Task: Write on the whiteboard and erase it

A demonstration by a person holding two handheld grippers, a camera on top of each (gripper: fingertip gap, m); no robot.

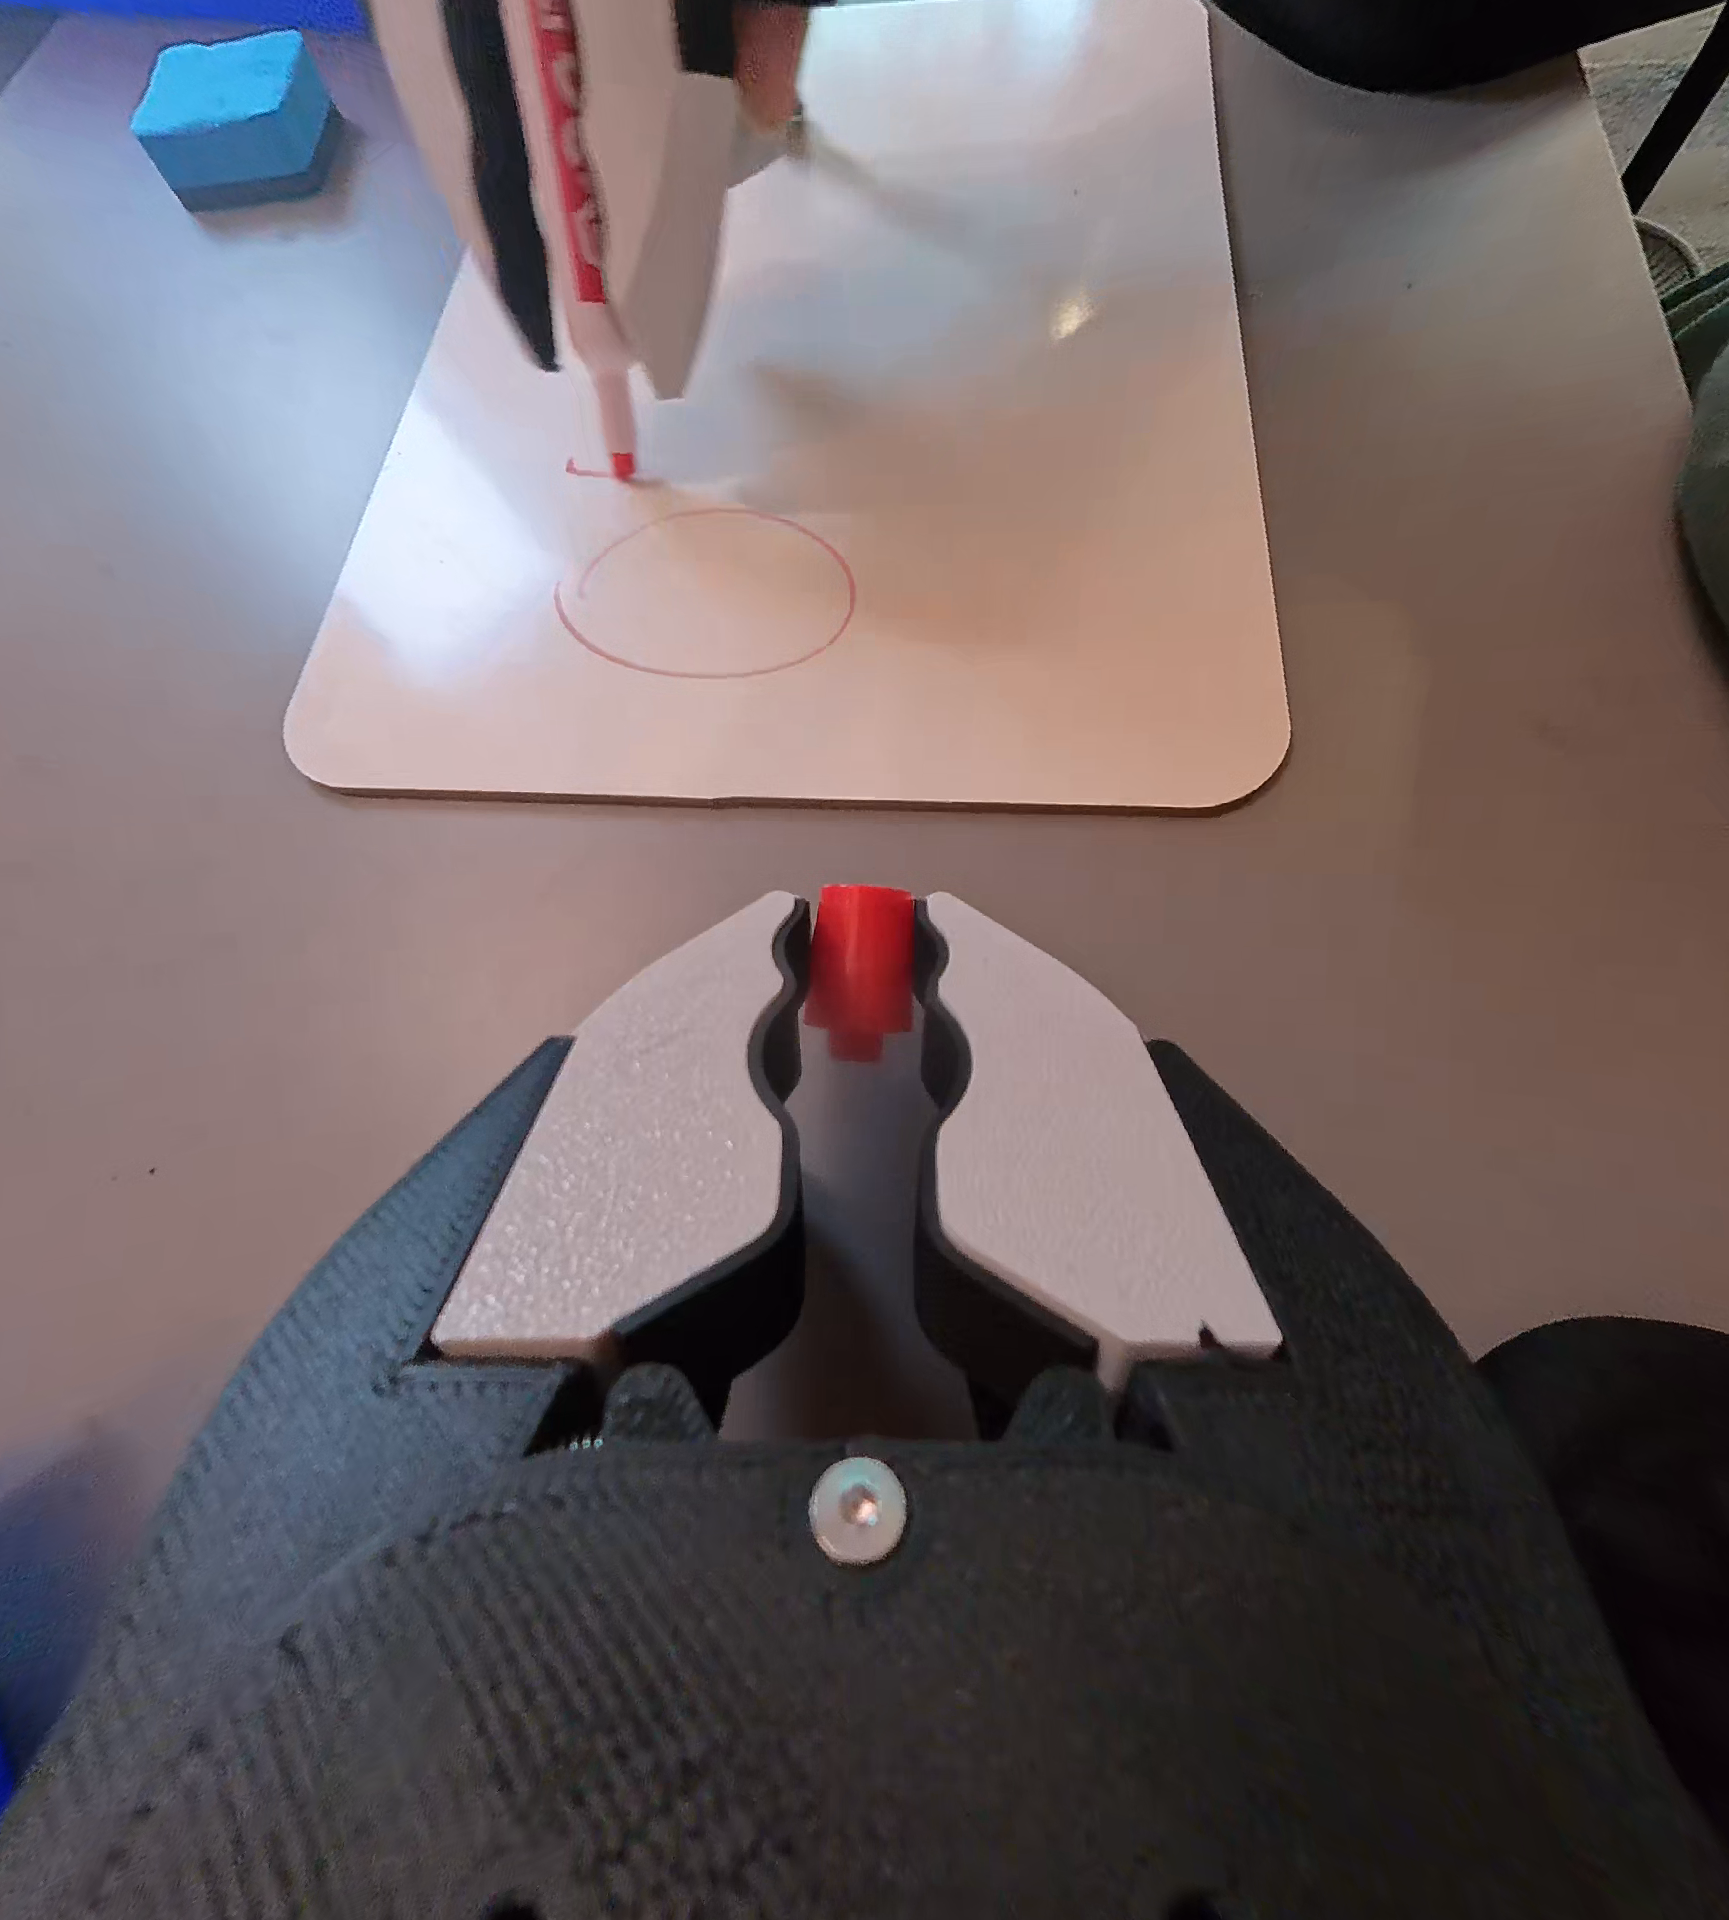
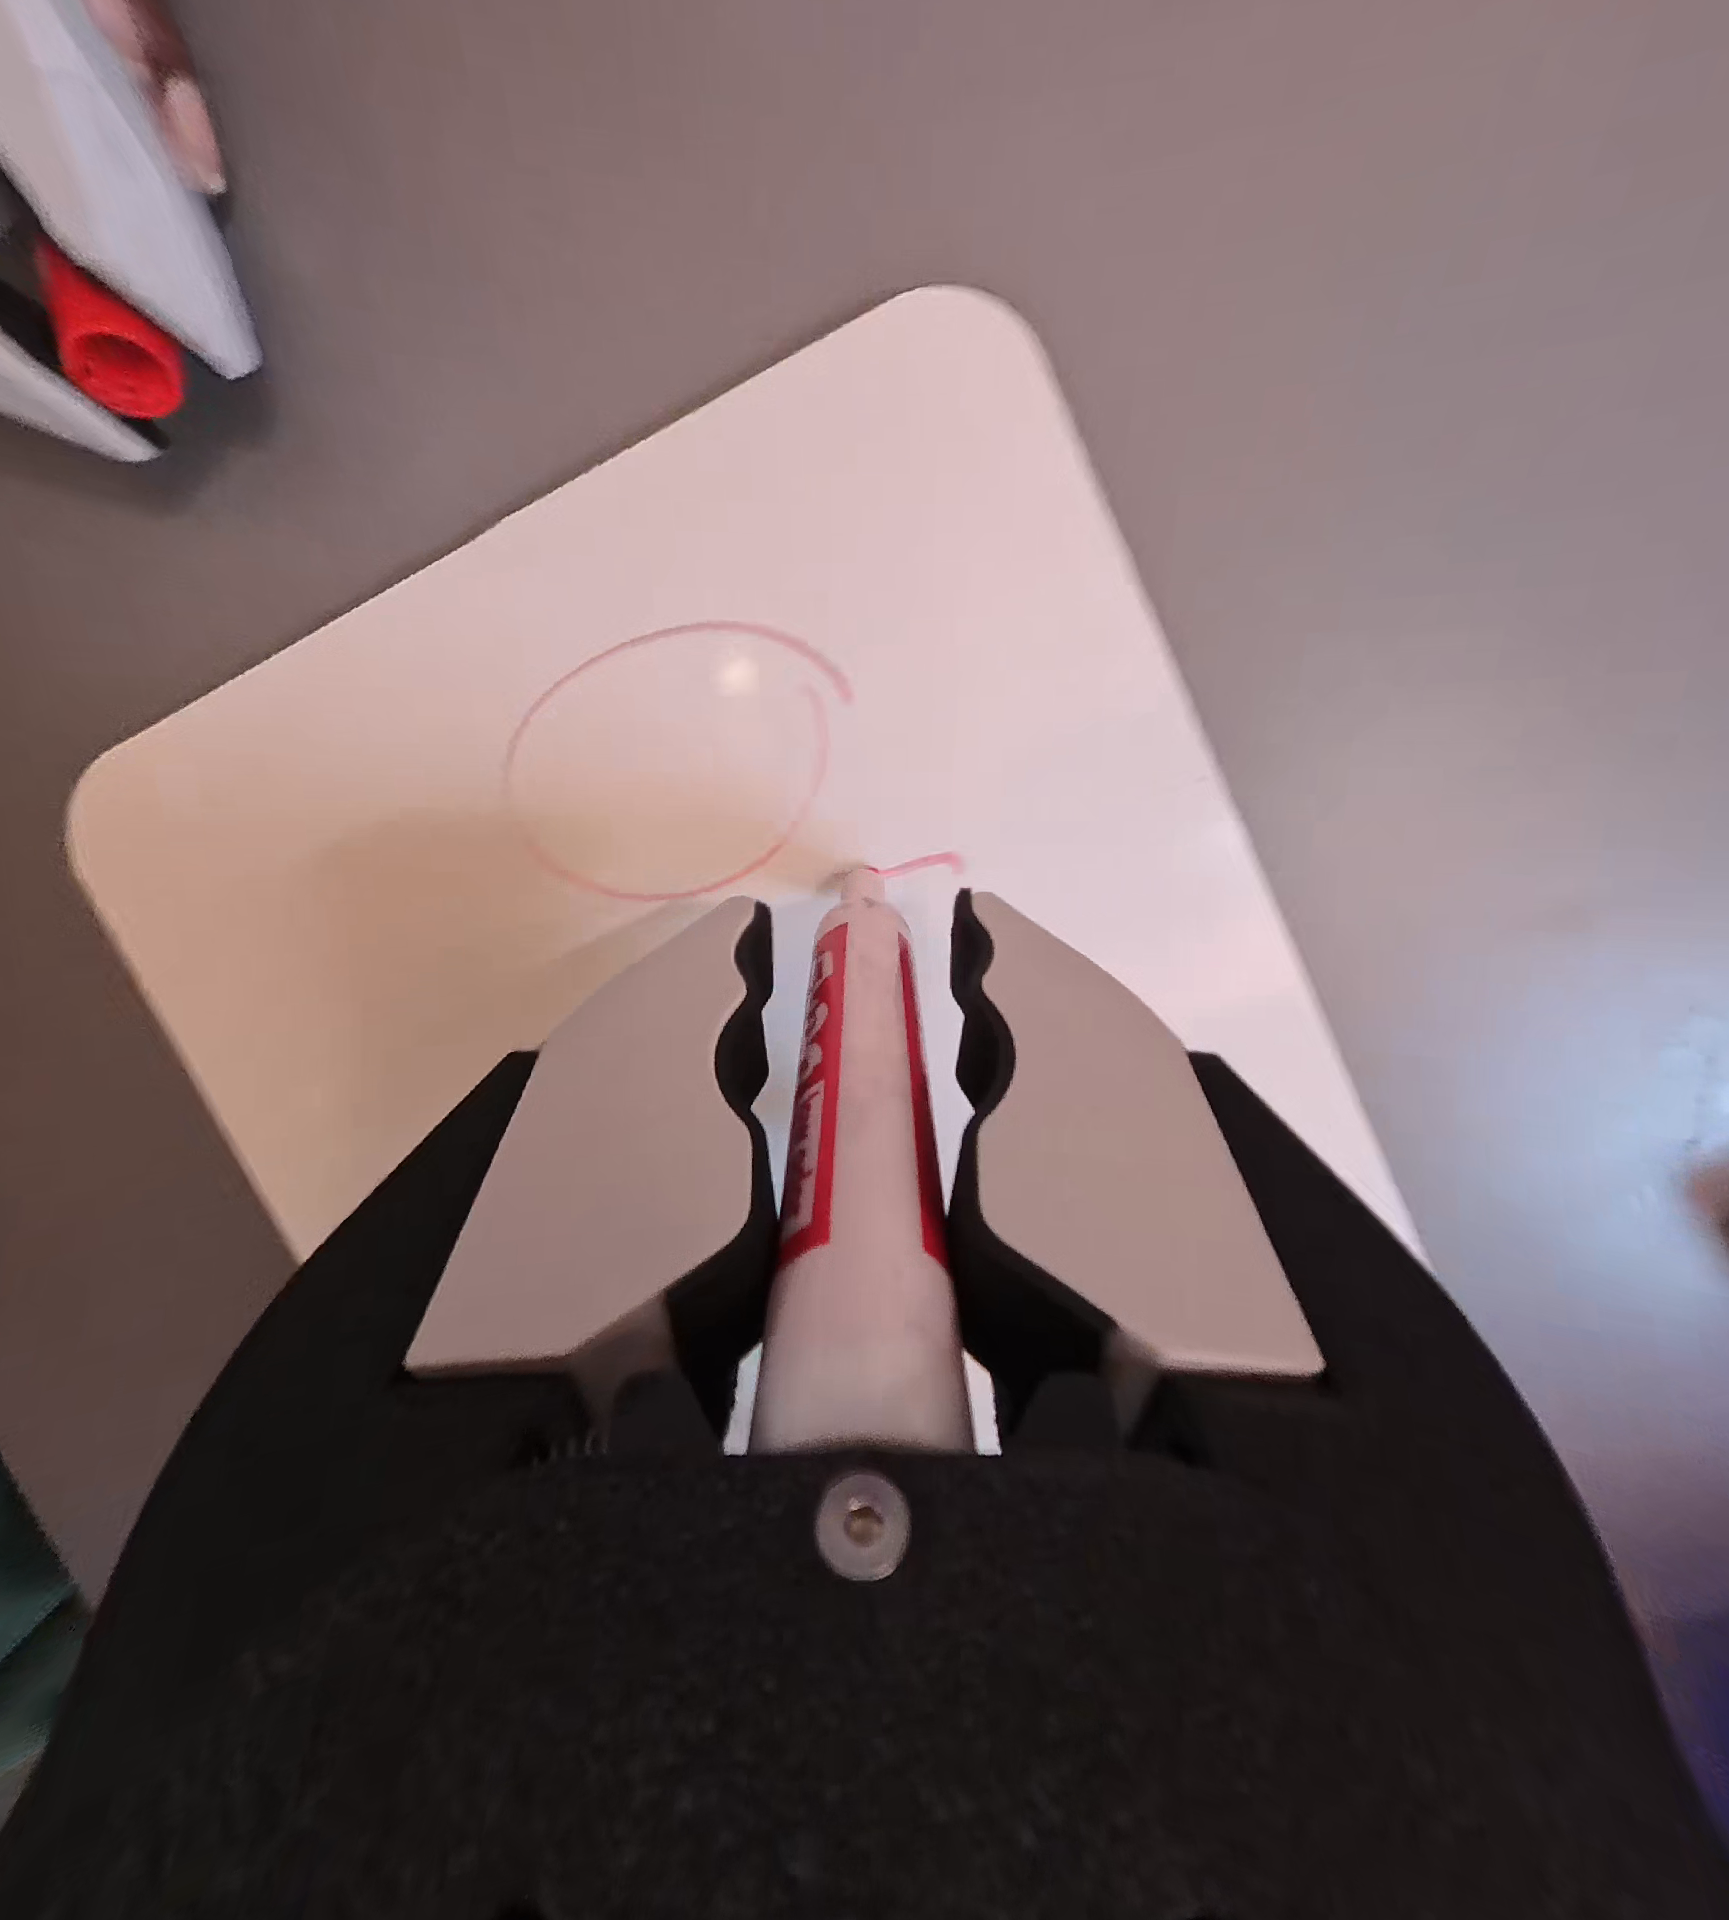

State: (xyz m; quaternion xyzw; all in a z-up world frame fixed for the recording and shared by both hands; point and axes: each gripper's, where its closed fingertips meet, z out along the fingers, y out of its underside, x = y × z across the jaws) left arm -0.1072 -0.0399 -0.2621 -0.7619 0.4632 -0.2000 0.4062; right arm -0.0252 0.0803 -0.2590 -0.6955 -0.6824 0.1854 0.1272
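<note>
You're mid-writing: right gripper (image 2: 855, 914) clamped on white-and-red marker pen (image 2: 865, 1143) marking the white rounded whiteboard (image 1: 943, 675), left gripper (image 1: 862, 914) clamped on red plastic cap (image 1: 860, 951); finish stroke, then recap.

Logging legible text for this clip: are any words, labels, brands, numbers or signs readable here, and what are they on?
Marker in the right gripper: white lettering on a red band, too blurred to read in either view.
Whiteboard: only a drawn red circle and a short red stroke; no letters or numbers.
Red cap, blue eraser, table: no writing visible.
</note>
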